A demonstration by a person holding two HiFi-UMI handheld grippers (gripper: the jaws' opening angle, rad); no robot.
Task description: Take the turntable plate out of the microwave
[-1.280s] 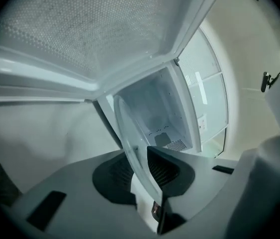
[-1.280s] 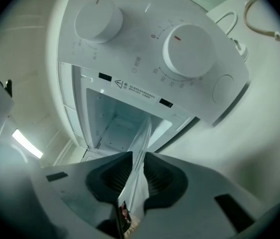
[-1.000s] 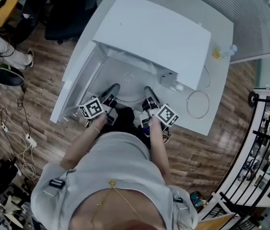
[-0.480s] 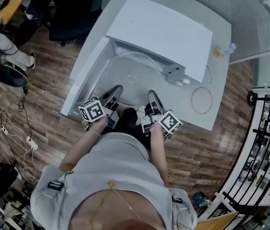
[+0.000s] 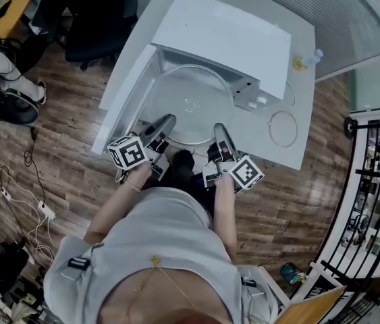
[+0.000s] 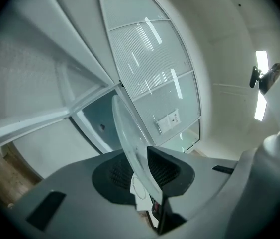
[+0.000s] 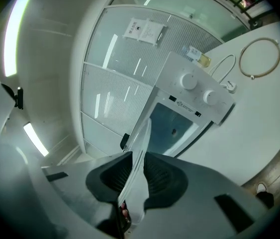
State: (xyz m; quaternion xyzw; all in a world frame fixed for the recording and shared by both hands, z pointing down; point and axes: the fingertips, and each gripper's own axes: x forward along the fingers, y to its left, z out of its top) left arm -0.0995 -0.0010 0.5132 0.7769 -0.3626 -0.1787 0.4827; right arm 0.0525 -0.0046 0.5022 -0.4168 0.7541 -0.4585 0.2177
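The clear glass turntable plate point(image 5: 188, 106) hangs level in front of the white microwave point(image 5: 223, 36), whose door point(image 5: 125, 90) stands open to the left. My left gripper point(image 5: 160, 128) is shut on the plate's near left rim, and my right gripper point(image 5: 221, 136) is shut on its near right rim. In the left gripper view the plate point(image 6: 129, 131) runs edge-on between the dark pads of the left gripper point(image 6: 142, 169). The right gripper view shows the plate's rim point(image 7: 140, 141) pinched the same way in the right gripper point(image 7: 134, 176), with the microwave's cavity point(image 7: 172, 126) beyond.
The microwave sits on a white table point(image 5: 311, 106). A roller ring point(image 5: 283, 128) and a cable lie on the table right of it, with a small bottle point(image 5: 308, 61) behind. The microwave's knobs point(image 7: 197, 88) face me. Wooden floor, a chair and cables lie at the left.
Both grippers have risen with the plate and drawn it out of the cavity toward the person. More of the plate's round face now shows in the head view.
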